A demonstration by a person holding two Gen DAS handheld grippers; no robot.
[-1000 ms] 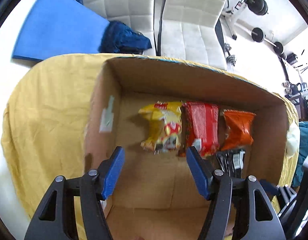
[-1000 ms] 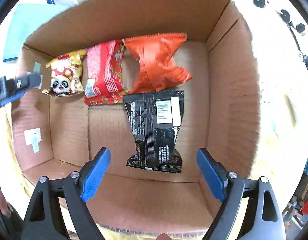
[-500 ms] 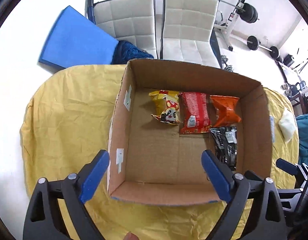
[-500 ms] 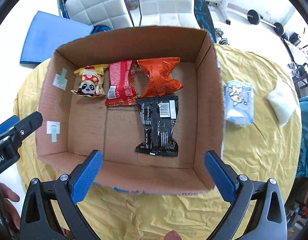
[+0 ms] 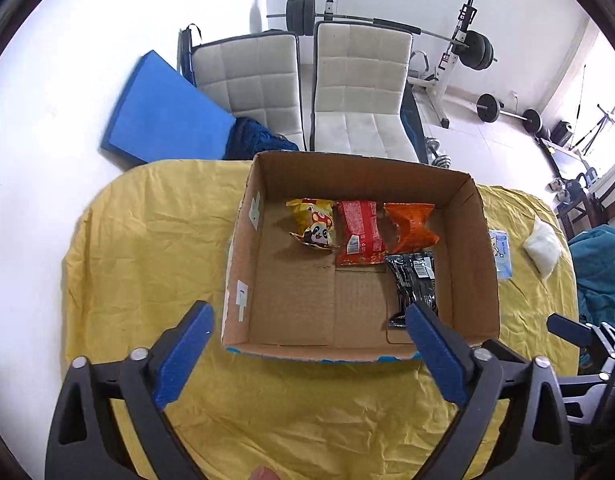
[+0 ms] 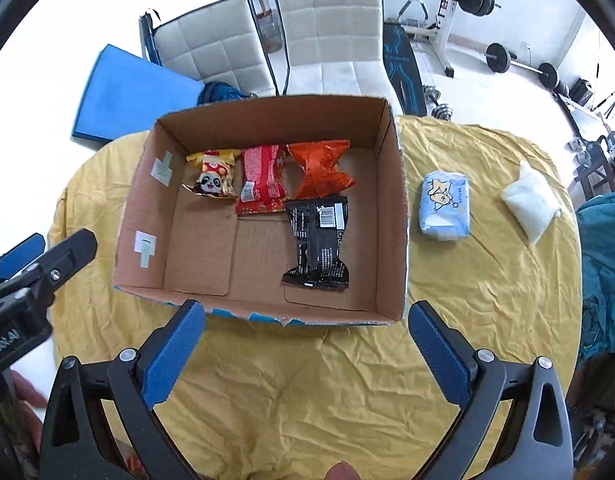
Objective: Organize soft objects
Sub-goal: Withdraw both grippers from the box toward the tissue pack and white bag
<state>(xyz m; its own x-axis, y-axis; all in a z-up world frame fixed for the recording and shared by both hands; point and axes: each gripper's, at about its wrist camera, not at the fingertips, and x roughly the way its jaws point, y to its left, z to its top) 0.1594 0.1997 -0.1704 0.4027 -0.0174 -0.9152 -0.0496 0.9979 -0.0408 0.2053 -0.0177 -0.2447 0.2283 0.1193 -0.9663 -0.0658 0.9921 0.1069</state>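
Observation:
An open cardboard box point(image 5: 239, 264) point(image 6: 391, 216) stands on a yellow-clothed table point(image 6: 307, 380). Inside lie a yellow panda packet point(image 5: 313, 226) point(image 6: 213, 174), a red packet point(image 5: 359, 232) point(image 6: 261, 186), an orange packet point(image 5: 409, 226) point(image 6: 319, 168) and a black packet point(image 5: 413, 280) point(image 6: 317, 240). My left gripper point(image 5: 307, 312) hovers high over the box's near edge, its jaws opening with nothing between them. My right gripper point(image 6: 306, 308) hangs open and empty above the same edge. A blue-white tissue pack point(image 6: 445, 204) and a white pouch point(image 6: 529, 200) lie on the cloth right of the box.
Two white padded chairs point(image 5: 359, 96) stand behind the table, with a blue mat point(image 5: 163, 108) on the floor to their left. Weight equipment point(image 5: 463, 48) fills the back right. Teal fabric point(image 6: 603, 264) lies off the table's right edge.
Both grippers have risen and drawn back out of the box, and their jaws have spread wider. The packets lie where they were.

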